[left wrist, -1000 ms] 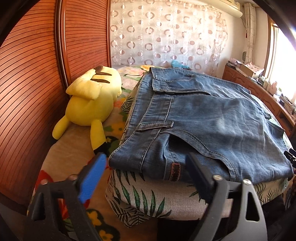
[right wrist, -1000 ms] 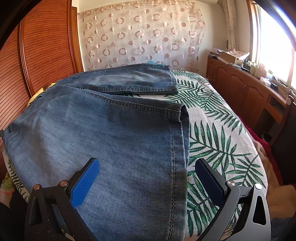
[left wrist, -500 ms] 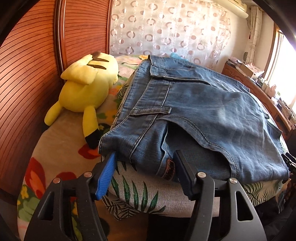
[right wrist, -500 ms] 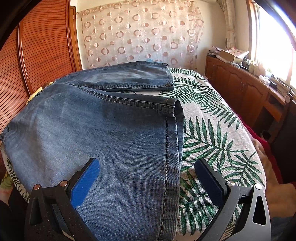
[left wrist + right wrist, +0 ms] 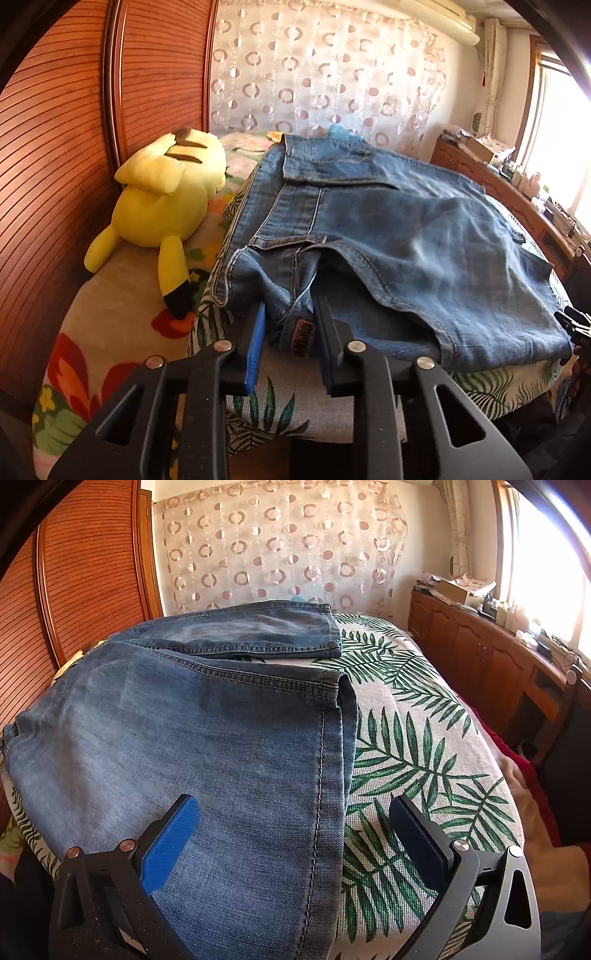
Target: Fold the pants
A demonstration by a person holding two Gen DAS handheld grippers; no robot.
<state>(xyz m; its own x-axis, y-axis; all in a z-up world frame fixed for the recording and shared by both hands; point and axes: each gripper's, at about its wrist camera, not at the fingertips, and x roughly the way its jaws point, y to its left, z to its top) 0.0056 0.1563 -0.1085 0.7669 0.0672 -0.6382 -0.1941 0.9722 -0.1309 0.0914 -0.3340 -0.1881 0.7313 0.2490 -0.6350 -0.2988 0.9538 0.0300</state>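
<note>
Left gripper (image 5: pixel 290 325): jaws drawn close together, clamped on the waistband corner of the jeans (image 5: pixel 388 236) at the near edge of the bed. One brown leather patch (image 5: pixel 301 334) sits between the fingers; its lettering is too blurred to read.

Right gripper (image 5: pixel 291 830): jaws wide apart, hovering above the hem end of the near leg, one blue pad (image 5: pixel 171 845) over denim, the other finger over the bedcover. It grips nothing.

Jeans (image 5: pixel 207 738): one pair, blue denim, lying flat on the leaf-print bedcover (image 5: pixel 417 746). Two legs visible in the right wrist view, the farther one angled away toward the curtain, a narrow wedge of bedcover showing between them. Hems end about mid-bed; bare bedcover lies to the right of them.

Plush toy (image 5: pixel 162 206): one, yellow, with black-tipped foot, lying on the floral sheet (image 5: pixel 107 332) just left of the jeans, between them and the slatted wooden wall (image 5: pixel 48 166).

Wooden cabinet (image 5: pixel 491 664): one run along the window side, with small clutter on top.

Curtain (image 5: pixel 280 554): one, ring-patterned, behind the bed.
</note>
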